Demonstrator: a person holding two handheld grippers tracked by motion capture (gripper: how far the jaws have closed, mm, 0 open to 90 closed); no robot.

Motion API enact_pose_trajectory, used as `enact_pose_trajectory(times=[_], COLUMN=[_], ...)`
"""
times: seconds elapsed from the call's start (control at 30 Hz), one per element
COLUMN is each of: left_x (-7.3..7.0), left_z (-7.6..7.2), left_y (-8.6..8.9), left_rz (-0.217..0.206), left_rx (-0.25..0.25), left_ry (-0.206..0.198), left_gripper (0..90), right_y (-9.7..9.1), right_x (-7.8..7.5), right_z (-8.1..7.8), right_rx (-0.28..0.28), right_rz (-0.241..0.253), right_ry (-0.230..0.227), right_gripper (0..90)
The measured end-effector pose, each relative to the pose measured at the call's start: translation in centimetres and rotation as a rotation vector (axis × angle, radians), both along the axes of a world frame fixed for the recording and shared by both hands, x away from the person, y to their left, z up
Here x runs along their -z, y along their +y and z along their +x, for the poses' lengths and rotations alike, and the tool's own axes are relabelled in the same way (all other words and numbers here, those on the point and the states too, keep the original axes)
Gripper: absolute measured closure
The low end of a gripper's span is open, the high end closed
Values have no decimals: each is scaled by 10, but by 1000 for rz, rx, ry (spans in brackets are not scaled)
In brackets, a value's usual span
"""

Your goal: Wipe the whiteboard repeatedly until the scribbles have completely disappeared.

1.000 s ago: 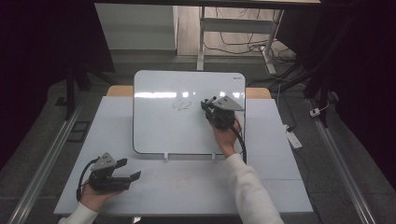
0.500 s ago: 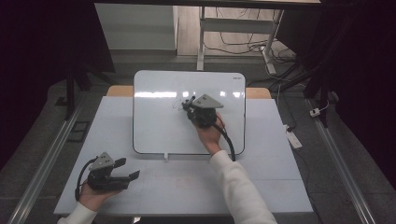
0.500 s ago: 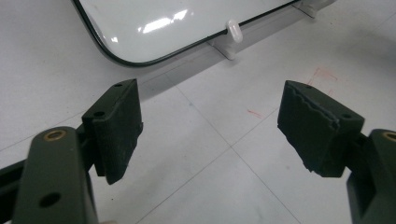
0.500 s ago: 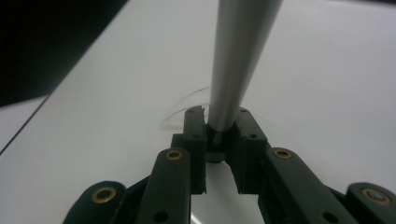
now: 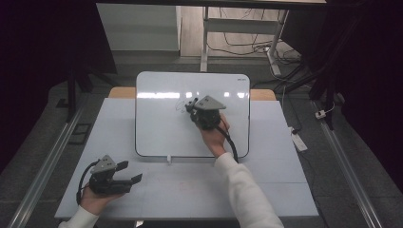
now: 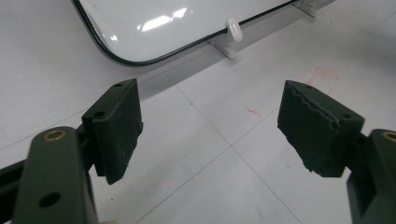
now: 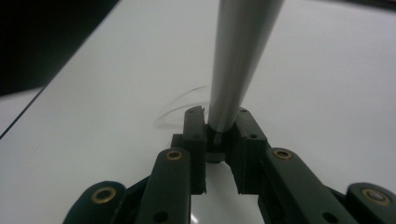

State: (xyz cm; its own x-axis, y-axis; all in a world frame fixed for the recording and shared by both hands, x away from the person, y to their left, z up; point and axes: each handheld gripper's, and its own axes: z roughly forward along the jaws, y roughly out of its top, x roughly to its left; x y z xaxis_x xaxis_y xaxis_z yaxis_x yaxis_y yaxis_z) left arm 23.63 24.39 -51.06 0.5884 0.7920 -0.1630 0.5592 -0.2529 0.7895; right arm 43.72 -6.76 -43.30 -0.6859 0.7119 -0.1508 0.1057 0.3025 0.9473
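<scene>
Right tool (image 5: 192, 108) clamps a grey marker (image 7: 236, 65) and has slid leftward across the whiteboard (image 5: 157, 128), likely extending its faint scribble (image 5: 180, 105); left tool (image 5: 130, 173) rests wide open on the worktop (image 5: 190, 190).

A grey pen (image 7: 238, 60) stands gripped over the white whiteboard (image 5: 161, 128) at frame centre, beside a faint scribble (image 5: 179, 105).

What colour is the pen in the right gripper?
Grey; the pen shows best in the right gripper view.
</scene>
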Motion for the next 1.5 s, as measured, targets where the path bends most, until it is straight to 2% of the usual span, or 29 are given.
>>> enact_pose_trajectory(times=[0.03,0.1,0.2,0.23,0.27,0.3,0.37,0.43,0.47,0.53,0.57,0.6,0.63,0.7,0.73,0.77,0.8,0.97,1.0,1.03,1.13,1.2,1.23,1.3,1.33,1.37,1.43,1.47,1.5], left_x=[0,0,1,1,1,0,0,0,0,1,1,1,1,1,1,1,1,1,1,0,0,0,1,1,1,1,0,0,0], left_z=[0,0,1,1,1,0,0,0,1,3,3,3,2,1,1,2,2,2,2,1,1,1,1,2,1,1,0,0,0], left_y=[0,0,1,1,1,1,1,1,1,0,-1,-1,-2,-2,-2,-2,-2,-1,-1,0,1,1,1,0,0,0,0,0,0], left_rz=[0,-2,-2,-1,-1,-1,-3,-4,-3,1,3,3,3,4,4,1,1,-1,-1,-2,-2,-2,-1,-2,0,1,3,3,1], left_rx=[0,0,1,2,2,1,-2,1,3,6,7,8,10,11,11,9,9,9,9,4,4,5,6,6,6,4,3,3,3], left_ry=[0,0,5,5,5,0,-1,1,3,7,7,7,5,3,3,4,4,5,5,2,1,1,1,2,1,1,-1,-1,-1], left_gripper=[224,224,224,224,224,224,224,224,224,224,224,224,225,225,225,225,224,225,224,224,224,225,224,224,224,224,225,224,225], right_y=[-5,-8,-3,5,6,3,-5,-10,-9,-2,2,3,1,-7,-7,-8,-8,28,28,27,16,14,19,22,28,28,23,23,16], right_x=[-3,-4,0,8,9,7,3,2,3,9,11,11,9,1,1,-2,-2,12,12,9,0,-1,4,8,15,15,11,11,4], right_z=[4,7,1,-6,-7,-5,-1,0,-2,-9,-12,-11,-9,0,0,4,4,-10,-10,-5,3,3,-4,-7,-15,-15,-9,-9,-1], right_rx=[26,39,10,-47,-50,-48,7,19,12,-36,-46,-47,-39,23,23,36,36,-94,-94,-84,-16,-16,-59,-81,-129,-130,-100,-100,-40], right_rz=[20,26,11,-22,-33,-19,17,35,18,-13,-46,-55,-40,17,17,51,51,-47,-47,-23,18,19,-24,-34,-86,-91,-51,-51,-19], right_ry=[2,1,-3,4,-8,-3,-5,7,6,11,-8,-16,-13,-6,-6,12,12,0,0,8,3,6,14,20,8,3,4,4,-10], right_gripper=[772,772,772,772,772,772,772,772,772,772,772,772,772,772,772,772,772,772,772,772,772,772,772,772,771,772,772,772,772])
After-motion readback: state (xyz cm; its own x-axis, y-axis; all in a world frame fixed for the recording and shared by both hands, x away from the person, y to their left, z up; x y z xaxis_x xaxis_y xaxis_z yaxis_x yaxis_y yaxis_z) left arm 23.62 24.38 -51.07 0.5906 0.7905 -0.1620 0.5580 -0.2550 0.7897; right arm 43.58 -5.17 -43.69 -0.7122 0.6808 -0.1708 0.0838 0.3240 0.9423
